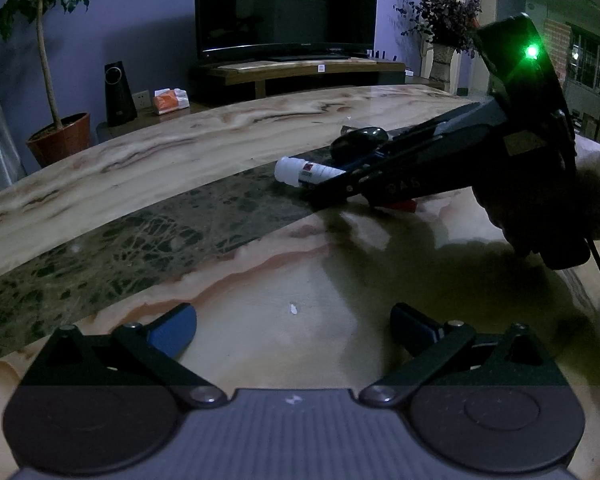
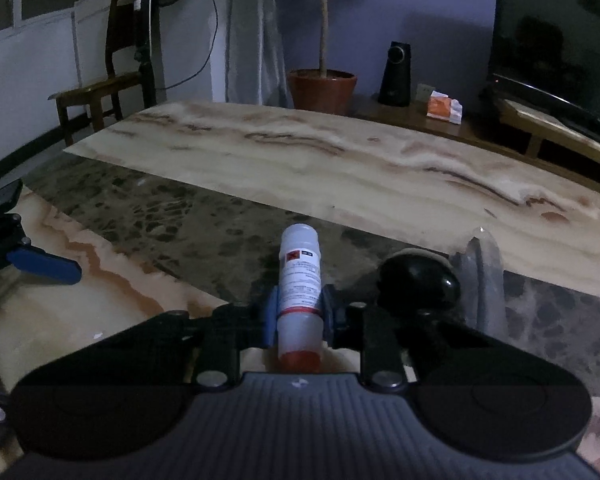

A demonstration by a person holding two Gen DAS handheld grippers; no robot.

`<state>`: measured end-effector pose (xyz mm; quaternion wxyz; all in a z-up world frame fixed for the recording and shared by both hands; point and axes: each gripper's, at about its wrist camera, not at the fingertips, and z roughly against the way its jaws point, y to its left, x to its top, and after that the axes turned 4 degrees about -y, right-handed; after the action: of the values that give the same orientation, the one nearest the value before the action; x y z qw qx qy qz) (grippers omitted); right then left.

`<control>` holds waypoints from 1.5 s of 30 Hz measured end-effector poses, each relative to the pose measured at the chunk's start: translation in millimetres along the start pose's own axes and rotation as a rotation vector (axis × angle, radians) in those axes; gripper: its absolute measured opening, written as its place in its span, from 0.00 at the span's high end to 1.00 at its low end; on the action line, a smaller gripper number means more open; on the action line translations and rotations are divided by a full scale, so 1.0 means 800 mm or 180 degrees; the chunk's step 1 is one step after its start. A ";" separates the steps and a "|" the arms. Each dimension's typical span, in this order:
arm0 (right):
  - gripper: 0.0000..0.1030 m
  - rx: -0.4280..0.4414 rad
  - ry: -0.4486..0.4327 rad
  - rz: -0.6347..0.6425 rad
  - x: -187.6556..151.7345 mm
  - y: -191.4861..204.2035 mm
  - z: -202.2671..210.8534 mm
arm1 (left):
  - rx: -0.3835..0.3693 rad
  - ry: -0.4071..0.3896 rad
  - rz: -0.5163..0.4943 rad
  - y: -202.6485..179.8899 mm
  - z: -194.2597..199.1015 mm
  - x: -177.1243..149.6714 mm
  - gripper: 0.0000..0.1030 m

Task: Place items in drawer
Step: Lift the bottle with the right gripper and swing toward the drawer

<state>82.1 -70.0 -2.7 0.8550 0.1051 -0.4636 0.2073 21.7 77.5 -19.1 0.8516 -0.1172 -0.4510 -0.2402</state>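
The right hand-held gripper [image 2: 299, 314] pinches the small white plastic bottle with red base [image 2: 300, 280] mid-label on the marbled stone table [image 2: 340, 168], cap toward twelve o'clock; it looks light, rigid and slippery. The left hand-held gripper [image 1: 294, 326] gapes empty.

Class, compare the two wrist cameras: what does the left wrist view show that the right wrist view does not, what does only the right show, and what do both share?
Only the left view shows the flowers in a vase. Only the right view shows the wooden chair and the clear crystal. Both show the white bottle clamped in the right gripper, the dark stone, the table, television and potted plant.
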 end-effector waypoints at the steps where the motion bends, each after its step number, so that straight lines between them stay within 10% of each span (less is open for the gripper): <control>1: 0.75 -0.0010 -0.0006 0.0006 -0.001 0.001 0.000 | 0.0000 0.0000 0.0000 0.000 0.000 0.000 0.00; 45: 0.76 -0.0025 -0.0283 -0.0133 -0.043 0.013 0.094 | 0.0000 0.0000 0.0000 0.000 0.000 0.000 0.00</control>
<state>4.3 -97.8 9.5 0.8382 0.1205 -0.4996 0.1828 21.9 77.6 -19.3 0.8516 -0.1173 -0.4510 -0.2402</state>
